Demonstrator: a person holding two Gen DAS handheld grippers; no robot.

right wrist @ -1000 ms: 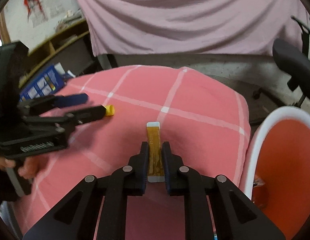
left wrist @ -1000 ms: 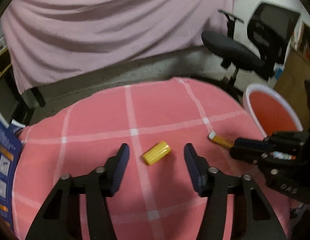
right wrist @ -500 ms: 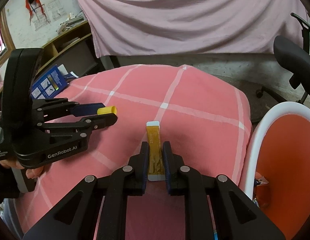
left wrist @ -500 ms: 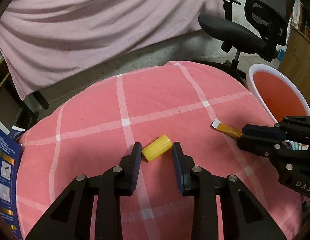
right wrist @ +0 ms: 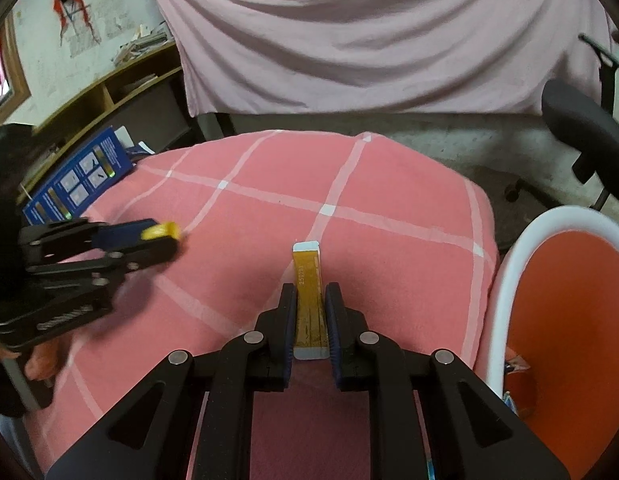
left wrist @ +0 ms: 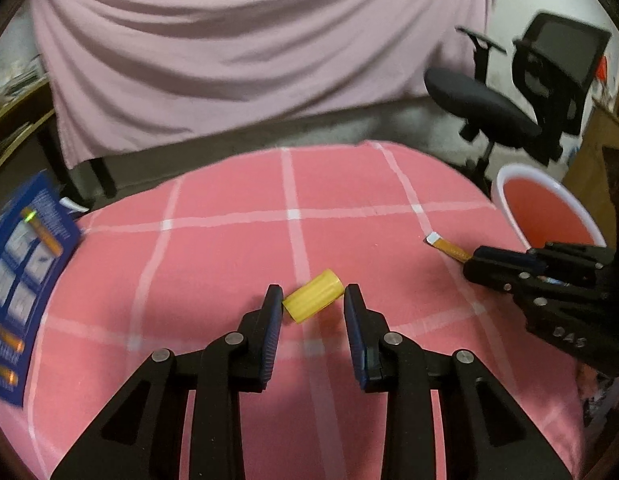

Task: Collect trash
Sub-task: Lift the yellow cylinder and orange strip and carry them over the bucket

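Observation:
A short yellow ribbed cylinder (left wrist: 314, 301) hangs just over the pink checked cloth (left wrist: 229, 256), with a shadow under it. My left gripper (left wrist: 311, 294) is shut on it, one pad against each end. From the right wrist view the same cylinder (right wrist: 162, 231) sticks out of the left gripper's tips (right wrist: 159, 240). My right gripper (right wrist: 311, 300) is shut on a flat golden-orange sachet (right wrist: 307, 272) with white ends, which pokes forward from between the pads. In the left wrist view the sachet's (left wrist: 445, 245) free end shows ahead of the right gripper (left wrist: 475, 261).
A white-rimmed bin (right wrist: 509, 280) with an orange inside stands off the table's right edge, some wrappers at its bottom. A blue printed leaflet (left wrist: 25, 272) lies at the left edge. A black office chair (left wrist: 509, 100) and a pink hanging sheet (left wrist: 249, 60) stand beyond.
My left gripper's jaws closed in from wide apart onto the yellow cylinder, then carried it off the cloth. The right gripper kept its hold on the sachet and barely moved.

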